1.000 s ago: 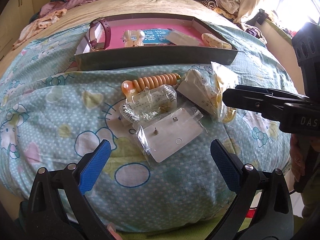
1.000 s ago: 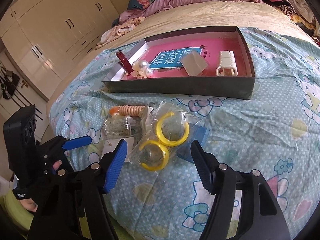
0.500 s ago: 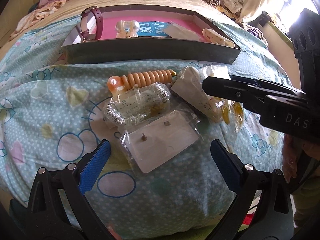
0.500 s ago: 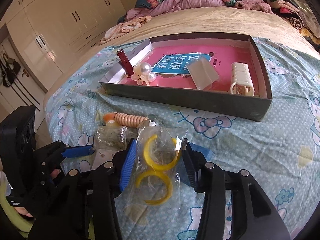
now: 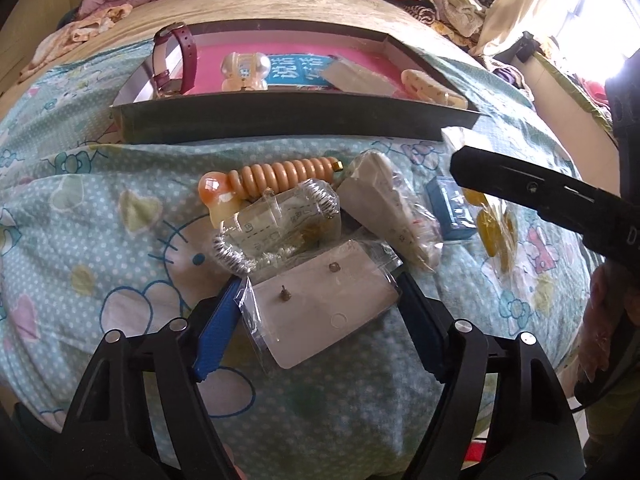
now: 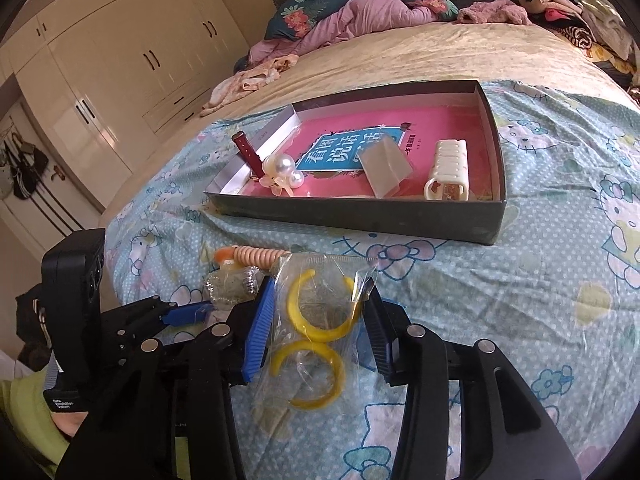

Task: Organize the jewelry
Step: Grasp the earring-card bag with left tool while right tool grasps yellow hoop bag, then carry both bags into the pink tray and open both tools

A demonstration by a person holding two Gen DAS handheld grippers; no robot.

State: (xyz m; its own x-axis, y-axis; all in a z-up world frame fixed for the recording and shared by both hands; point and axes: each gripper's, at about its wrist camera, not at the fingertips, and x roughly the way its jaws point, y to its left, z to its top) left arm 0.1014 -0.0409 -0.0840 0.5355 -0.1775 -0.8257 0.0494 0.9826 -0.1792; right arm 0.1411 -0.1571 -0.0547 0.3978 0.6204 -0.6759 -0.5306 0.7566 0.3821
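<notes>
- Right gripper (image 6: pixel 320 316) is clamped on the bag of yellow hoop earrings (image 6: pixel 312 332): both pads press the clear plastic from either side, and the bag's top edge pokes out past the fingertips.
- The lower hoop sits back between the gripper's arms, the upper hoop right at the pads. From the left wrist view the same bag (image 5: pixel 496 232) hangs under the right gripper's dark finger, up off the blanket.
- Left gripper (image 5: pixel 320 304) has its jaws just closing in around the white earring card in its plastic sleeve (image 5: pixel 320 300). The blue pad (image 5: pixel 218 332) meets the sleeve's left edge and the dark pad sits at its right corner; whether they truly pinch it I cannot tell.
- The card lies flat on the Hello Kitty blanket (image 5: pixel 100 240), two small studs showing on it.
- Just beyond the card: a bagged silver coil bracelet (image 5: pixel 280 228), touching it, then an orange beaded piece (image 5: pixel 280 174) behind that.
- A small blue box (image 5: pixel 454 208) lies to the right, near the hanging bag.
- Farther back sits the dark tray (image 6: pixel 360 218) with a pink book inside, holding a pearl clip (image 6: pixel 282 172), a cream hair claw (image 6: pixel 448 168) and a maroon strap watch (image 5: pixel 176 60).
</notes>
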